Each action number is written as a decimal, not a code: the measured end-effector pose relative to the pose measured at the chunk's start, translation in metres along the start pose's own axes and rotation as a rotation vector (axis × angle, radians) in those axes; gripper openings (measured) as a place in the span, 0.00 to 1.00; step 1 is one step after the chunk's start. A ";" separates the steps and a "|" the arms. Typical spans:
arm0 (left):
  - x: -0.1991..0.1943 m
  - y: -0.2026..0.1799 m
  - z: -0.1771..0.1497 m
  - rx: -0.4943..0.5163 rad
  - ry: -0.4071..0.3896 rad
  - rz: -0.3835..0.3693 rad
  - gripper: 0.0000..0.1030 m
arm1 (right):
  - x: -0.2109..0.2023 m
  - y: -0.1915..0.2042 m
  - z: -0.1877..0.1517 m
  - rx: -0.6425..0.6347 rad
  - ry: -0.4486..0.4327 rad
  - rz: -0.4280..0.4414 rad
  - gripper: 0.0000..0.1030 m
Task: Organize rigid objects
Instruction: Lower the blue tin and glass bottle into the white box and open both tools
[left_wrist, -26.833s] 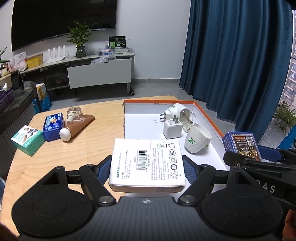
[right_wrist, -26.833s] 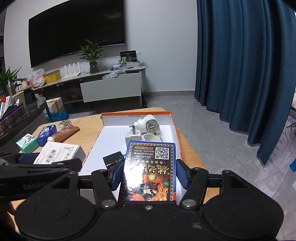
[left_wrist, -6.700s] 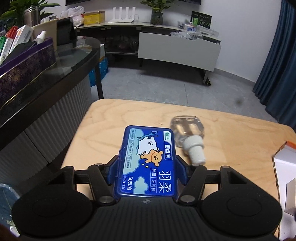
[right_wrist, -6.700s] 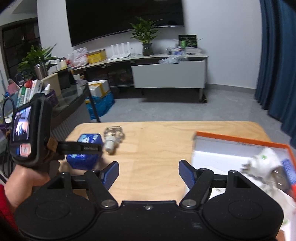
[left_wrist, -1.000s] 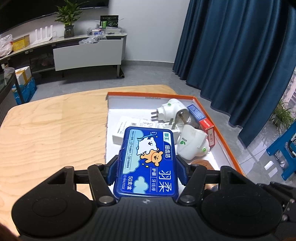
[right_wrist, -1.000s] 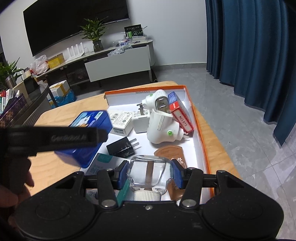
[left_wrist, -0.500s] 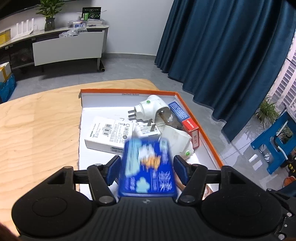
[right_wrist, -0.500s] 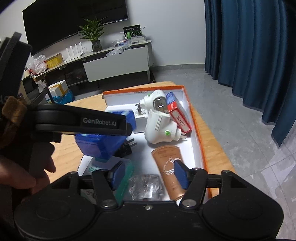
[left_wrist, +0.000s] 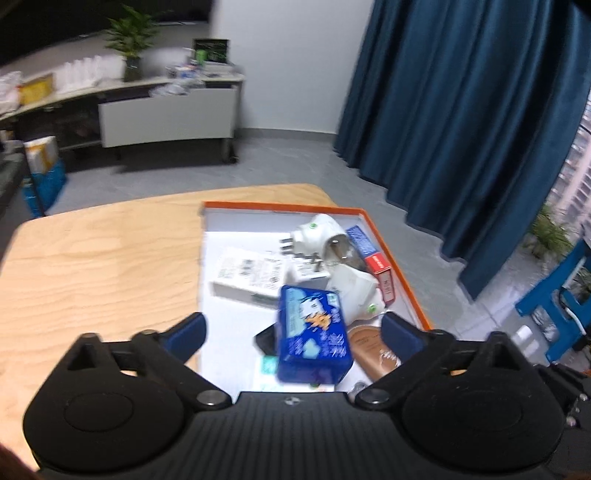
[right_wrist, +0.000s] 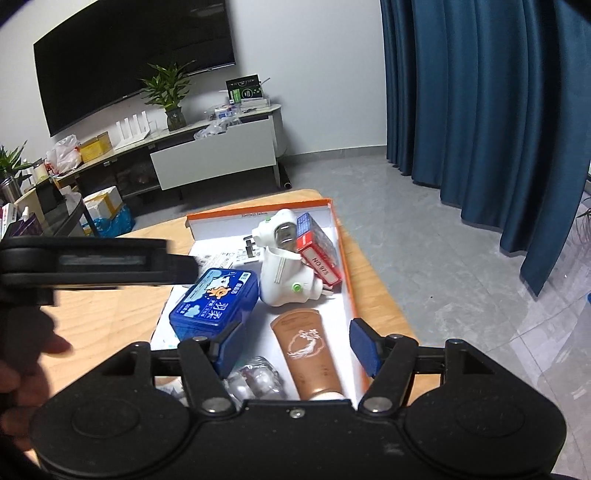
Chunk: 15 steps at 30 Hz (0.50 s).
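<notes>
An orange-rimmed white tray sits on the wooden table. A blue tin lies in the tray on other items. My left gripper is open and empty above it. My right gripper is open and empty over the tray's near end, above a clear glass bottle and a brown tube. White plug-in devices, a red and blue box and a white carton also lie in the tray.
The left gripper's body crosses the right wrist view at the left. Blue curtains hang at the right. A TV bench stands at the far wall. A blue chair stands right of the table.
My left gripper has opened and dropped the blue tin into the tray. My right gripper had just let the glass bottle go and now stands wide open.
</notes>
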<state>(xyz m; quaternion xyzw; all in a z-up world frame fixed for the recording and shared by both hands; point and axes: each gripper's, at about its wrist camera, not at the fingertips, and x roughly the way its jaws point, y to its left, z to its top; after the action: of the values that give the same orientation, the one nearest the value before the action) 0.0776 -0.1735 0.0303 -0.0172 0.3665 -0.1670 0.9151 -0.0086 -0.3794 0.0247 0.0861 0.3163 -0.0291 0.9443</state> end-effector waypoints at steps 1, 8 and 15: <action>-0.008 0.001 -0.002 -0.004 -0.003 0.006 1.00 | -0.004 -0.003 -0.001 0.000 -0.004 0.001 0.78; -0.046 0.004 -0.023 -0.047 0.013 0.107 1.00 | -0.026 -0.009 -0.010 -0.019 0.005 0.035 0.81; -0.052 0.002 -0.054 -0.068 0.051 0.115 1.00 | -0.034 -0.012 -0.026 -0.018 0.025 0.043 0.82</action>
<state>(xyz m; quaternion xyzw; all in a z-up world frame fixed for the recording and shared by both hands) 0.0061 -0.1505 0.0253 -0.0228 0.3957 -0.1021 0.9124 -0.0524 -0.3866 0.0234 0.0847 0.3264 -0.0050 0.9414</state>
